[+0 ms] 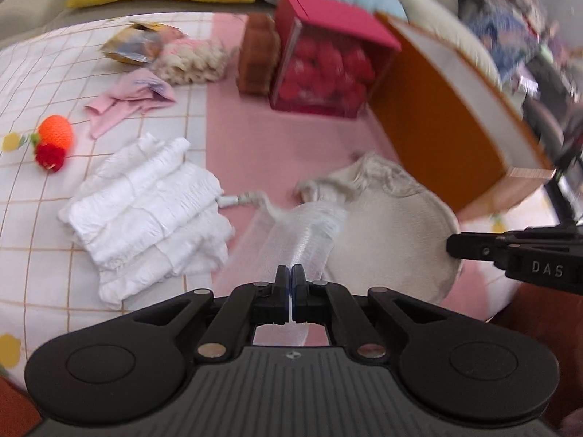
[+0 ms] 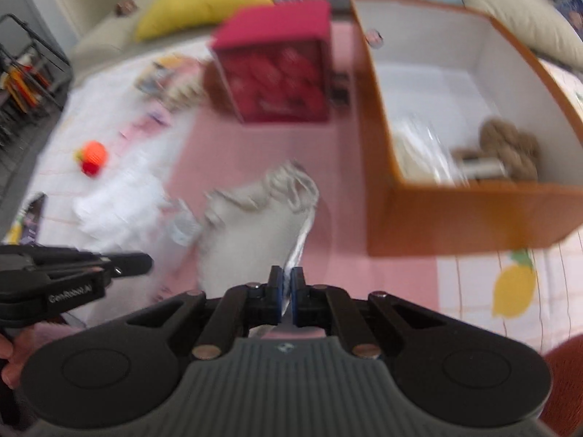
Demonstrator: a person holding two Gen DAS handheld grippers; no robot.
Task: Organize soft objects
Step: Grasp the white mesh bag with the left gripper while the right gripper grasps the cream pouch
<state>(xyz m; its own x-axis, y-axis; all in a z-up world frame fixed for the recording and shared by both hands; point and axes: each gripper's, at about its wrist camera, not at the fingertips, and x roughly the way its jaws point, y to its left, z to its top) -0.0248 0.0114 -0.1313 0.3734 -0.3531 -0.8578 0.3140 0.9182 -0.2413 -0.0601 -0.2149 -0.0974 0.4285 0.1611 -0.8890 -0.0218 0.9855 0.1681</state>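
Pinched between the closed jaws of the left gripper (image 1: pixel 290 273) is a strip of clear, textured plastic wrap (image 1: pixel 295 240), which runs forward to the gathered neck of a beige drawstring bag (image 1: pixel 393 225). The right gripper (image 2: pixel 286 276) is likewise closed, on the near edge of the same bag (image 2: pixel 251 225), so the bag is held from both sides, just above the pink part of the bedspread (image 1: pixel 247 138); whether it is lifted clear or dragging cannot be told. Both views are blurred.

Just to the right of the bag stands an orange storage box (image 2: pixel 455 215) with a white interior, in which a brown yarn skein (image 2: pixel 510 145) and a plastic-wrapped item (image 2: pixel 419 145) are already placed. Left on the bed are a folded white ruffled cloth (image 1: pixel 153 211), a pink cloth (image 1: pixel 127 102), an orange and red crochet toy (image 1: pixel 54 138), a knitted cream piece (image 1: pixel 193 62) and a red gift box (image 1: pixel 328 62).

The step in hand is judged to be the carrying of the bag to the orange box. The next move would call for both grippers to be raised together over the near wall, kept level so the wrap is not pulled free, then released inside beside the yarn.
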